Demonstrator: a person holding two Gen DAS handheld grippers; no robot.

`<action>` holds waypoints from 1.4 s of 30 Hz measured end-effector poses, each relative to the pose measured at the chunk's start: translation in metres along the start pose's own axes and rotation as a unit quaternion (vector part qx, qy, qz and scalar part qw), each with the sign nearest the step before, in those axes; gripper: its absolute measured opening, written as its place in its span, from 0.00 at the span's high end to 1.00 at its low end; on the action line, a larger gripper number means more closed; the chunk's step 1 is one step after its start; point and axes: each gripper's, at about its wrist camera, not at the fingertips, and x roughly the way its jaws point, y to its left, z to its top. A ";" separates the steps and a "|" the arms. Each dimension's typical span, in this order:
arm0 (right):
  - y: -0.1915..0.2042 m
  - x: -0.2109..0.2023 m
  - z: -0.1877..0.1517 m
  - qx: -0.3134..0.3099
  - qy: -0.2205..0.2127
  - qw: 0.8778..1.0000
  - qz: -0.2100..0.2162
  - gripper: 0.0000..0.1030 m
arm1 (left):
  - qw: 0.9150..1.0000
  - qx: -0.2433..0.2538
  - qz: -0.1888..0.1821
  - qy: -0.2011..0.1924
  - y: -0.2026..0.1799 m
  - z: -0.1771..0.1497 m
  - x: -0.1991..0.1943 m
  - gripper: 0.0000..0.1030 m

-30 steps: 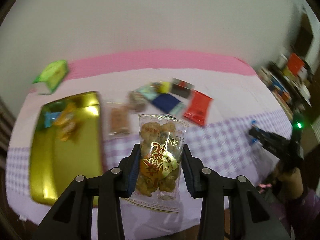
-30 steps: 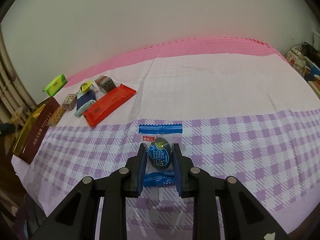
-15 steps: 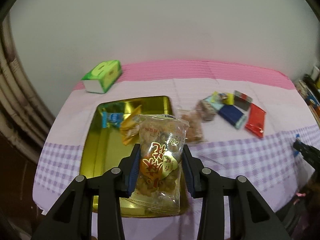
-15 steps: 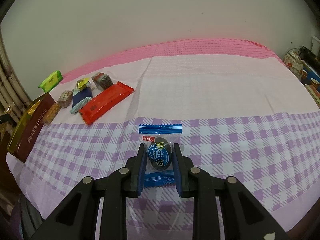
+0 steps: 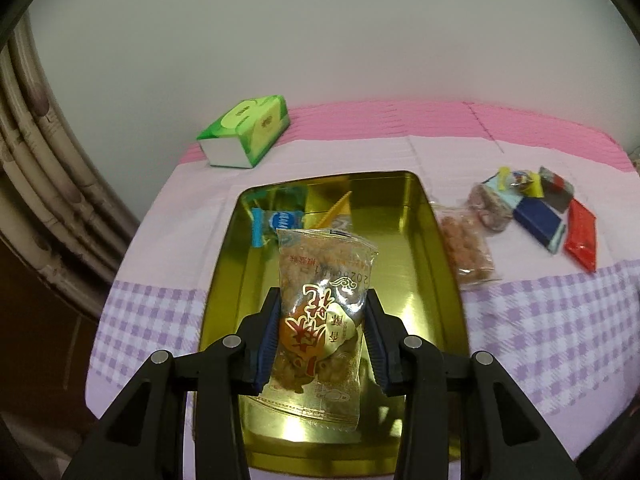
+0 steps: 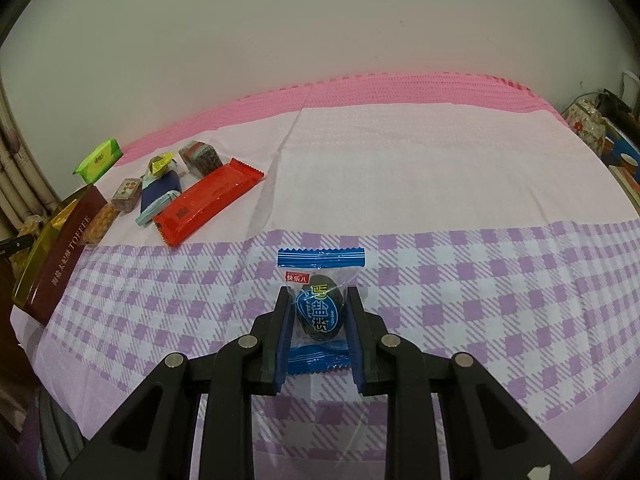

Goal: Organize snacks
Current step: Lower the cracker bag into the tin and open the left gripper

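My left gripper (image 5: 320, 334) is shut on a clear packet of brown fried snacks (image 5: 320, 312) with red and gold print, held upright over the gold tin tray (image 5: 436, 264). Inside the tray lie a blue-and-white candy (image 5: 276, 222) and an orange wrapper (image 5: 334, 210). My right gripper (image 6: 318, 320) is shut on a blue-and-clear packet with a dark egg-shaped sweet (image 6: 320, 306), above the purple checked cloth. From the right wrist view the tray (image 6: 60, 248) shows its maroon side at the far left.
Loose snacks lie right of the tray: a clear nut packet (image 5: 468, 248), a navy bar (image 5: 538, 220), a red bar (image 5: 582, 236) (image 6: 208, 202), a yellow candy (image 6: 160, 164). A green tissue pack (image 5: 246, 130) sits at the back left. The table edge drops off left of the tray.
The left gripper has swung left with its packet, from beside the tray to above it, and tilted down. The right gripper and its sweet have stayed put.
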 end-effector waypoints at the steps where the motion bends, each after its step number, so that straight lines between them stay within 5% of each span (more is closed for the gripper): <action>1: 0.000 0.000 0.000 0.000 0.000 1.000 0.000 0.78 | 1.000 0.000 0.003 0.002 0.002 0.000 0.003 0.61; 42: 0.001 0.002 -0.001 0.000 0.005 1.000 -0.001 0.78 | 0.997 -0.032 0.052 0.056 0.034 0.001 0.051 0.60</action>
